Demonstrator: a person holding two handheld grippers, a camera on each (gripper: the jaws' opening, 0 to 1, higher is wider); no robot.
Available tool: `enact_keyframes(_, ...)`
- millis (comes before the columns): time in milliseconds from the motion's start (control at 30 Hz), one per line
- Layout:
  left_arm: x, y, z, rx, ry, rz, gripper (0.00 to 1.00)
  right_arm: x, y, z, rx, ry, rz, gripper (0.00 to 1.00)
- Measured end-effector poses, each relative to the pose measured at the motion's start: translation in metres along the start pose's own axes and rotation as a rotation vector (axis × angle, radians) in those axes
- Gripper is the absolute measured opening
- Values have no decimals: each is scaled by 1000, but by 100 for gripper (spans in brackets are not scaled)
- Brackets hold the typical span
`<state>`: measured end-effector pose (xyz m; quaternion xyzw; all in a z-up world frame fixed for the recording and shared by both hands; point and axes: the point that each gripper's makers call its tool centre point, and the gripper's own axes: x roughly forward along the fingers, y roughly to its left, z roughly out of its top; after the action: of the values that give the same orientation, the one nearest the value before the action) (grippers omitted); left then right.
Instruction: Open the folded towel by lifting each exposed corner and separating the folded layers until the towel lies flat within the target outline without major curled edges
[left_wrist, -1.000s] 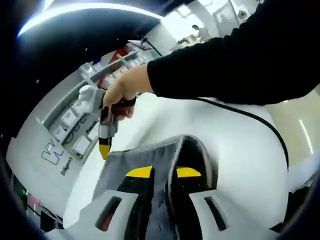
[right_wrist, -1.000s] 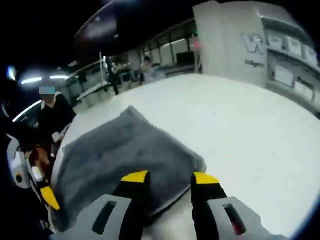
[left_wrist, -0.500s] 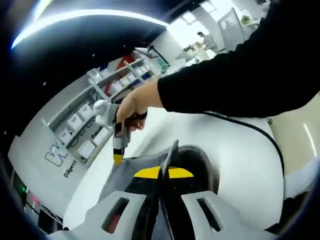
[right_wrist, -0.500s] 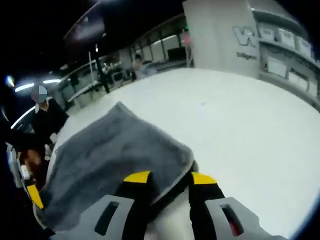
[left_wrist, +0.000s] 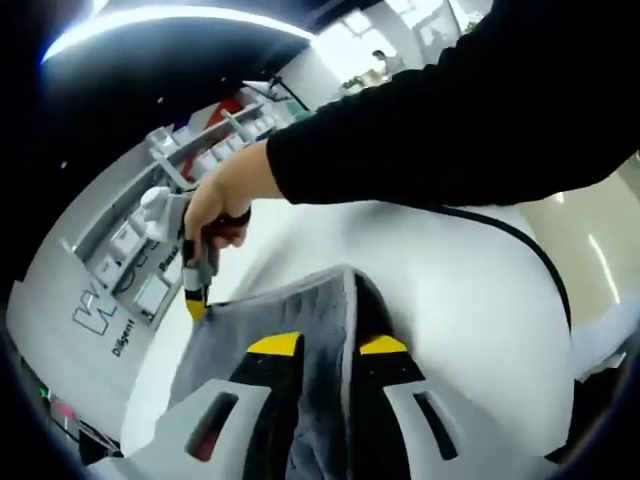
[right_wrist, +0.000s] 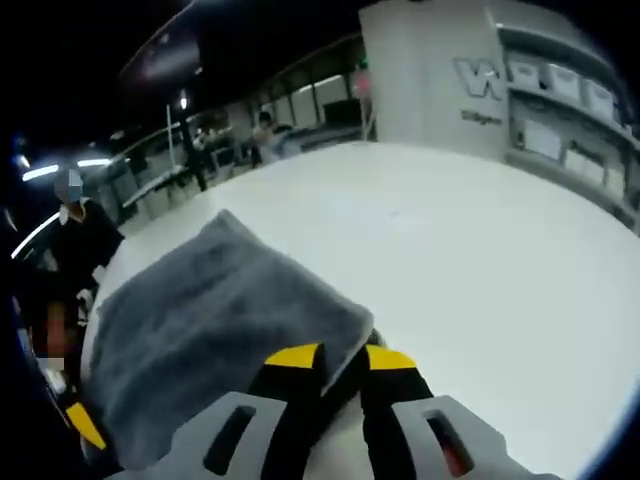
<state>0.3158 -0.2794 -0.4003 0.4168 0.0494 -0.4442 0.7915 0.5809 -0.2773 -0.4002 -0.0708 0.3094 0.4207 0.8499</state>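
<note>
Grey towel (right_wrist: 215, 330) lying folded on the white table (right_wrist: 470, 270), with both grippers at its near edge. In the right gripper view, the right gripper (right_wrist: 340, 358) has its yellow-tipped jaws drawn narrow on the towel's near corner, the top layer's edge pinched between them. In the left gripper view, the left gripper (left_wrist: 330, 345) pinches an upright fold of the same towel (left_wrist: 300, 310) between jaws set narrowly apart; beyond the towel's far corner the right gripper (left_wrist: 195, 290) is held in the person's hand (left_wrist: 225, 195), its jaws' spacing too small to read there. No target outline can be made out on the table around the towel.

Step in hand, as judged: separating the upper layer. Done well, each pinch takes a single layer only, both corners rise level with one another, and they are carried outward from the towel's centre so the layer peels without dragging the lower ply or curling its edge.
</note>
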Motion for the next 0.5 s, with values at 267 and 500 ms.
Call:
enact_keyframes(267, 1, -2, 11, 22, -46, -2, 2, -1, 0, 1, 40, -1, -4, 0)
enact_keyframes(500, -6, 4, 14, 27, -69, -3, 1, -2, 0, 6, 59, -8, -4, 0)
